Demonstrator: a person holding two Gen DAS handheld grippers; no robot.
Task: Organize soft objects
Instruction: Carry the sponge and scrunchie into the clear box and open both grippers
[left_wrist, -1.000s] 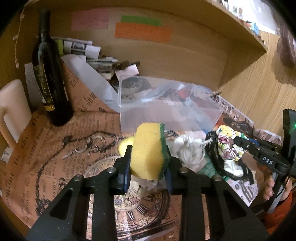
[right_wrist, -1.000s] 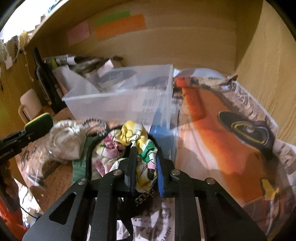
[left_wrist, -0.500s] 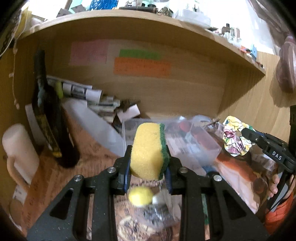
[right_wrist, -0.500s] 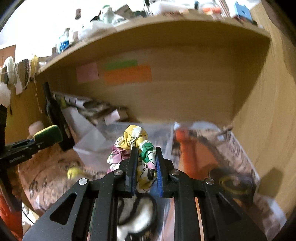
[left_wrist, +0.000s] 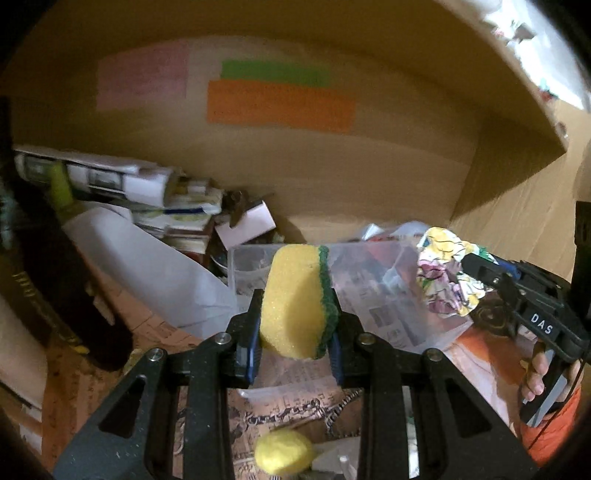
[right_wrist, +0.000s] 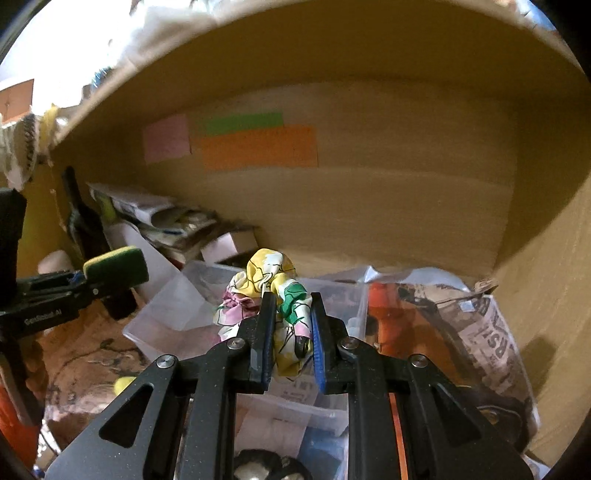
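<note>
A clear rigid plastic bin is sitting under both tools near the shelf's back wall, while the left gripper is squeezing a porous yellow-green sponge and the right gripper is pinching a crumpled floral cloth above it, a fuzzy yellow ball lying below.

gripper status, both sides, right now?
Left gripper: shut on the yellow sponge with green scouring layer, held in the air.
Right gripper: shut on the floral-print fabric scrunchie, held over the clear plastic bin.
</note>
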